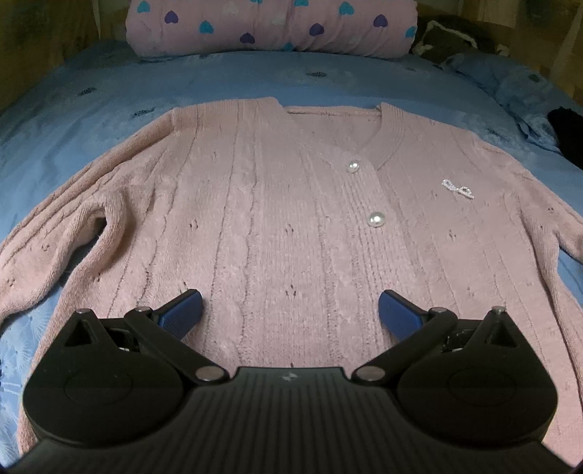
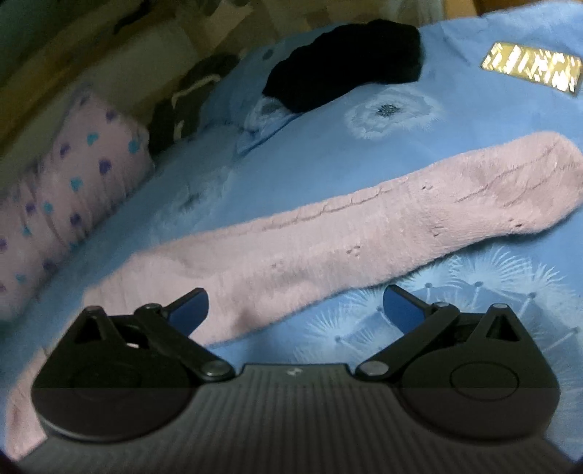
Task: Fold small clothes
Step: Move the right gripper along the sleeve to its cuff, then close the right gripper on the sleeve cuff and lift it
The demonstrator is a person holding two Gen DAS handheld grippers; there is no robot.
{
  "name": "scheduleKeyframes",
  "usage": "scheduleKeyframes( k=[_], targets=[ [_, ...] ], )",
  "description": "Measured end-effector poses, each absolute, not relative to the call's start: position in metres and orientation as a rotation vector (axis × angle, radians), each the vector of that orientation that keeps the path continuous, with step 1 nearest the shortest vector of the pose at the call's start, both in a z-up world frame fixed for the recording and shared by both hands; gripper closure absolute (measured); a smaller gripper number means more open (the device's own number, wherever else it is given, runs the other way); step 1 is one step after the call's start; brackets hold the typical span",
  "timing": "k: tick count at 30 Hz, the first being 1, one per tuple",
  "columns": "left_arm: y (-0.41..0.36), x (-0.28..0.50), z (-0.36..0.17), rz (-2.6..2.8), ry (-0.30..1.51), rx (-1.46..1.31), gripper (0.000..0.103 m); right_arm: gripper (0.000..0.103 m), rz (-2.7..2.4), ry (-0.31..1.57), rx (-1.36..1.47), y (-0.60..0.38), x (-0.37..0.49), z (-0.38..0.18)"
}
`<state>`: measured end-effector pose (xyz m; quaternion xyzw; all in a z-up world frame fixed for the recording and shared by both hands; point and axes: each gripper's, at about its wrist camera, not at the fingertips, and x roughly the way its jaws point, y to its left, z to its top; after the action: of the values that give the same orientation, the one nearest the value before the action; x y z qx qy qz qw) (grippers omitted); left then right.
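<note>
A pink knit cardigan (image 1: 277,204) with pearl buttons (image 1: 375,219) and a small bow brooch (image 1: 457,188) lies flat, face up, on the blue bedsheet (image 1: 109,91), sleeves spread. My left gripper (image 1: 290,310) is open and empty, hovering over the cardigan's lower body. In the right wrist view one pink sleeve (image 2: 364,226) stretches out to the right across the sheet. My right gripper (image 2: 296,306) is open and empty, over the sleeve's near part close to the shoulder.
A pink pillow with blue and purple hearts (image 1: 269,25) lies at the head of the bed, also in the right wrist view (image 2: 65,197). A black garment (image 2: 346,62) and a dark item with white cord (image 2: 189,98) lie beyond the sleeve. Wooden walls surround the bed.
</note>
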<state>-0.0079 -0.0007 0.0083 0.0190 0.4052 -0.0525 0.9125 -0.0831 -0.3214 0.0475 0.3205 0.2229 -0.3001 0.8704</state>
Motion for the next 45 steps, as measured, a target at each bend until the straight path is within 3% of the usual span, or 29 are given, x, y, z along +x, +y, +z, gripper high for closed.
scheduleKeyframes(
  k=[17,19,21,22,24,27,30,45],
  targets=[
    [0.0,-0.006,0.009,-0.112,0.837,0.036,0.0,0.001,-0.635,0.389,0.758,-0.329,-0.076,0.043],
    [0.0,-0.006,0.009,-0.112,0.837,0.035,0.0,0.011,-0.64,0.393,0.751,-0.329,-0.075,0.043],
    [0.001,-0.006,0.008,-0.115,0.837,0.034,0.0,0.031,-0.66,0.404,0.739,-0.329,-0.074,0.043],
    [0.001,-0.006,0.008,-0.117,0.837,0.034,0.0,0.035,-0.664,0.41,0.736,-0.329,-0.074,0.043],
    [0.001,-0.006,0.009,-0.122,0.836,0.032,0.0,0.059,-0.666,0.419,0.735,-0.331,-0.074,0.042],
    [0.001,-0.006,0.009,-0.128,0.835,0.03,0.0,0.081,-0.653,0.431,0.757,-0.335,-0.074,0.04],
    [0.002,-0.006,0.01,-0.13,0.835,0.027,0.0,0.088,-0.622,0.43,0.758,-0.333,-0.073,0.042],
    [0.013,-0.005,0.024,-0.102,0.79,0.034,0.0,0.089,-0.399,0.314,0.521,-0.3,-0.049,0.107]
  ],
)
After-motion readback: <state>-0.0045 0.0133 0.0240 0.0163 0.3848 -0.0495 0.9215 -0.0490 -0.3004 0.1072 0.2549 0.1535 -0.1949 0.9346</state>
